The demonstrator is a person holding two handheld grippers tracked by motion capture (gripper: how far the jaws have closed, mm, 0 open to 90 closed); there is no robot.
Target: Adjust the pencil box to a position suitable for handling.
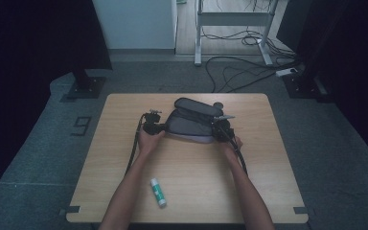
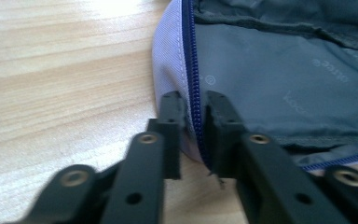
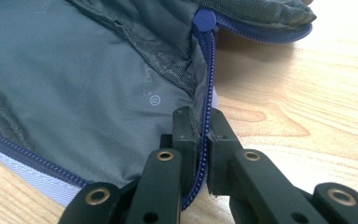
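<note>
Holding the grey pencil case (image 1: 191, 122) open mid-bench (image 1: 124, 143), I have my left gripper (image 2: 193, 109) clamped on its left zipper edge and my right gripper (image 3: 204, 123) clamped on its right. Judging next: keep it spread, fetch the glue stick (image 1: 157, 191) nearby.

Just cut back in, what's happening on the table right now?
A person is holding an open grey pouch by its two ends. The left tool is shut on the zipper edge at one end, and the right tool is shut on the zipper edge at the other, so the mouth is spread open. A glue stick lies untouched on the table, nearer the person.
</note>
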